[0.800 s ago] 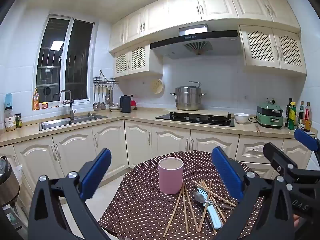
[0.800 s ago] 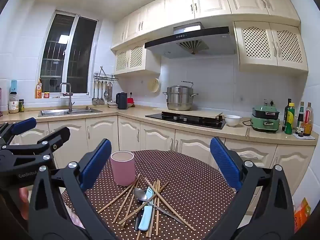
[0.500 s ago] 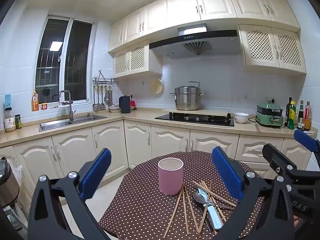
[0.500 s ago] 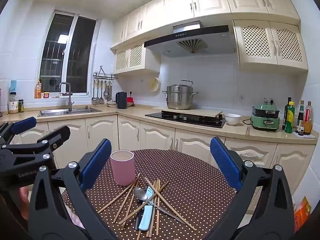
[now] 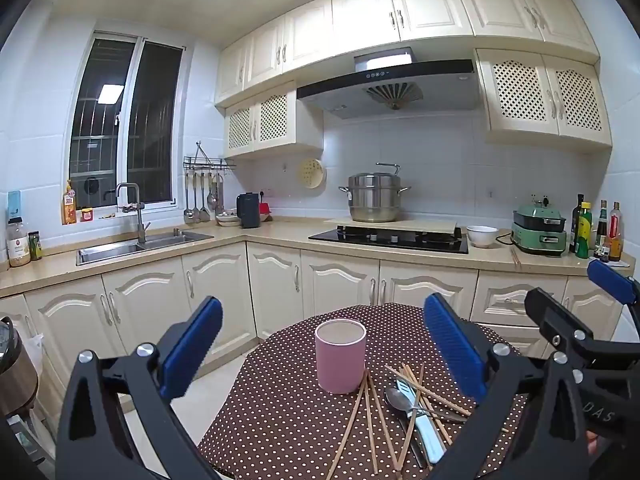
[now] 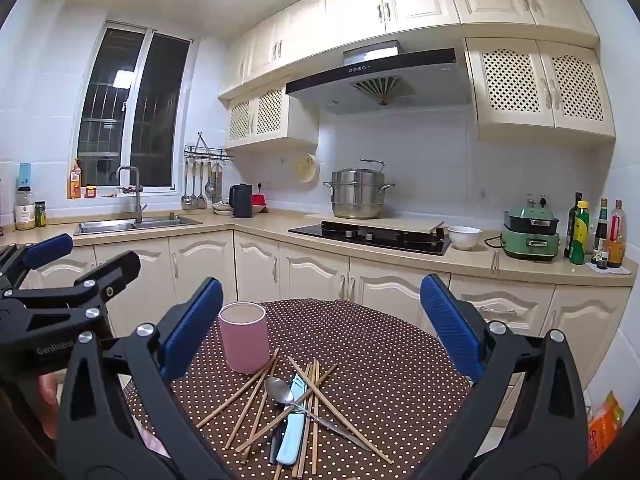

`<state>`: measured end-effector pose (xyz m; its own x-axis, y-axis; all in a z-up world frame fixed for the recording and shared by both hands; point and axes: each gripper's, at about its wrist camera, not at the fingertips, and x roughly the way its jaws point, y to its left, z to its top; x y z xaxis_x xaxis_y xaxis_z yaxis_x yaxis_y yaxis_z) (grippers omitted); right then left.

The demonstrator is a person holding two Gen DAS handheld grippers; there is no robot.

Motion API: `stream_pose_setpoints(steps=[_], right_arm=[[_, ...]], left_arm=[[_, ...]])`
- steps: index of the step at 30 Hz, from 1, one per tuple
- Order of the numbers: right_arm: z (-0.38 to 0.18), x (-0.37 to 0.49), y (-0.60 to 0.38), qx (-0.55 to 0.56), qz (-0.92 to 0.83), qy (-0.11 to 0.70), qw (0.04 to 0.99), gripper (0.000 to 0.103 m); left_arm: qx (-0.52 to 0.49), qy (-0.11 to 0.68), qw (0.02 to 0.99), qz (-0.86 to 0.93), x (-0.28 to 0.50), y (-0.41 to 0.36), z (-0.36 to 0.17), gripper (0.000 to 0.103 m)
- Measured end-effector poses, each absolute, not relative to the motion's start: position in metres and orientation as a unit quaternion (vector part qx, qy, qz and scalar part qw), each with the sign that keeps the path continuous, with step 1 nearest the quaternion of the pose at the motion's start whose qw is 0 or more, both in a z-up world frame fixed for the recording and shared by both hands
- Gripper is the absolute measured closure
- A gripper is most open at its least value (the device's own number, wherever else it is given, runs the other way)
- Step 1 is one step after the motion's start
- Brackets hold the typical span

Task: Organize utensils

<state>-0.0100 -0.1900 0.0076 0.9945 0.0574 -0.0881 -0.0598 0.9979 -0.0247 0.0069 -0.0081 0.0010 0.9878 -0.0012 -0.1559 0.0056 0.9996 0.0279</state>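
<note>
A pink cup stands upright on the round table with the brown dotted cloth. Beside it lies a loose pile of several wooden chopsticks, a metal spoon and a light blue handled utensil. My left gripper hovers open above the near table edge, nothing between its blue pads. My right gripper is open too, held level over the pile. Each gripper shows at the edge of the other's view.
Cream kitchen cabinets and a counter run behind the table, with a sink, a black hob carrying a steel pot, a white bowl, a green cooker and bottles. A dark pot stands at far left.
</note>
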Motion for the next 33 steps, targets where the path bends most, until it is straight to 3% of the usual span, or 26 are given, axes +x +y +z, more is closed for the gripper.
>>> stream_pose_setpoints(steps=[33], right_arm=[[0.007, -0.0062, -0.1892, -0.006, 0.032, 0.05, 0.998, 0.006]], left_arm=[[0.016, 0.076, 0.997, -0.002, 0.0137, -0.0052, -0.0001, 0.004]])
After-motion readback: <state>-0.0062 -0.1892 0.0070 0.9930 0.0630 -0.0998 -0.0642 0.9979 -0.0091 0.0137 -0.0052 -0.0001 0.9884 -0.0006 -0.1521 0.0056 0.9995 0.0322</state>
